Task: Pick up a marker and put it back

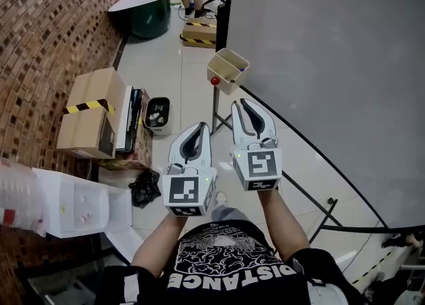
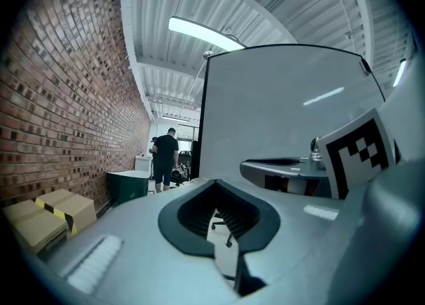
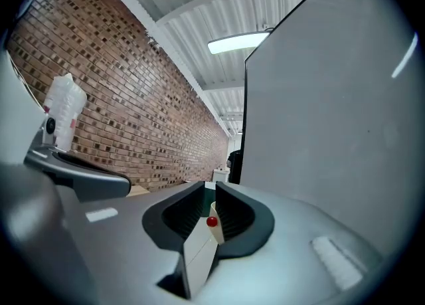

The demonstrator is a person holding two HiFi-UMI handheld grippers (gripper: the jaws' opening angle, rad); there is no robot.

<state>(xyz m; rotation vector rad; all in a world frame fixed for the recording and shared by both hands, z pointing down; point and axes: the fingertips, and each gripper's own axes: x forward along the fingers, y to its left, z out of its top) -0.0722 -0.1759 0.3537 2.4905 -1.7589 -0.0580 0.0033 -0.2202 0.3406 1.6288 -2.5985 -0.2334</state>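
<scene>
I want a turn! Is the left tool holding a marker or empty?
Empty: the left tool has its jaws together, nothing between.

beige open-top box [image 1: 228, 71], tilted, red knob [image 1: 214, 80] on its front, dark marker end [image 1: 240, 69] at its rim

The only word I can read is "DISTANCE", in white capitals, upside down from here, across the person's black printed T-shirt [image 1: 229, 267]. The finer marks in the white graphic above it may be lettering, but they are too small to tell.
</scene>
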